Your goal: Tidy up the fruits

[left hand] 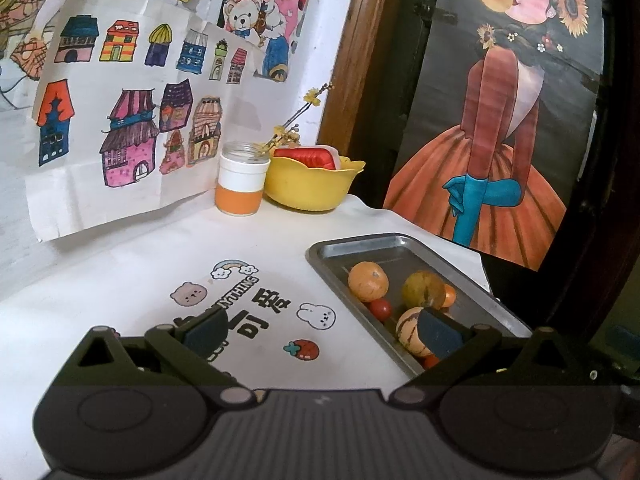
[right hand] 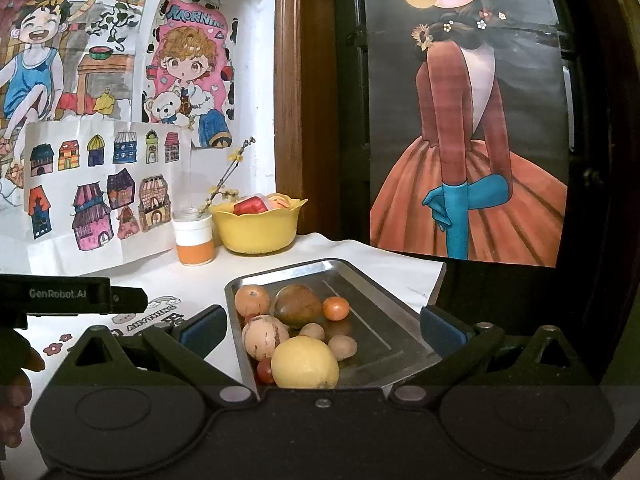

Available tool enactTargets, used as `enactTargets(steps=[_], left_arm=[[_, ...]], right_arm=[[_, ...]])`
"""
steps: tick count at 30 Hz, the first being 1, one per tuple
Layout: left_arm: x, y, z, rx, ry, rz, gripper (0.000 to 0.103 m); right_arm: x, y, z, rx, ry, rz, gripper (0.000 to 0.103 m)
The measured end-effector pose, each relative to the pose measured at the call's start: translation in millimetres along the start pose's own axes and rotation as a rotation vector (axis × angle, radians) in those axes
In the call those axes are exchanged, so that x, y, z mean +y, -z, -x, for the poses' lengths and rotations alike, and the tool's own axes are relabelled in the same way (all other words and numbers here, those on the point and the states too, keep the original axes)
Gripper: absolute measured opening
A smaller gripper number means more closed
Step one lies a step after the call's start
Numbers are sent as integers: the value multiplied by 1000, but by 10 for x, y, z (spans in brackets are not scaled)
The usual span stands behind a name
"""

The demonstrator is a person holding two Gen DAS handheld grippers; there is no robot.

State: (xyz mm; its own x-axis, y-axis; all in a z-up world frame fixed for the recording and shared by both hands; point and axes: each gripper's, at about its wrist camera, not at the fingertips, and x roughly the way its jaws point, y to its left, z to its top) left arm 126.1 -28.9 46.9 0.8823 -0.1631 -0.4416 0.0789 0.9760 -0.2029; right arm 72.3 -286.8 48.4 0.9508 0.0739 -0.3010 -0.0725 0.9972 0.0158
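Note:
A metal tray on the white cloth holds several fruits: a yellow lemon nearest me, a pale striped fruit, an orange round fruit, a brown-green fruit, a small orange one and a cherry tomato. My right gripper is open, its jaws spanning the tray's near end above the fruit. My left gripper is open over the cloth left of the tray, its right pad in front of the striped fruit. Neither holds anything.
A yellow bowl with a red item stands at the back by the wall, beside a white-and-orange jar holding twigs. Drawings cover the wall. The left gripper's casing and a hand show at left. The table edge runs right of the tray.

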Motion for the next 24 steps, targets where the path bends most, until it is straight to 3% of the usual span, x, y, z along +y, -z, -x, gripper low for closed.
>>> enactTargets(steps=[24], left_arm=[[86, 98, 128, -16, 1, -8, 103]], right_arm=[[103, 66, 77, 13, 7, 7, 102]])
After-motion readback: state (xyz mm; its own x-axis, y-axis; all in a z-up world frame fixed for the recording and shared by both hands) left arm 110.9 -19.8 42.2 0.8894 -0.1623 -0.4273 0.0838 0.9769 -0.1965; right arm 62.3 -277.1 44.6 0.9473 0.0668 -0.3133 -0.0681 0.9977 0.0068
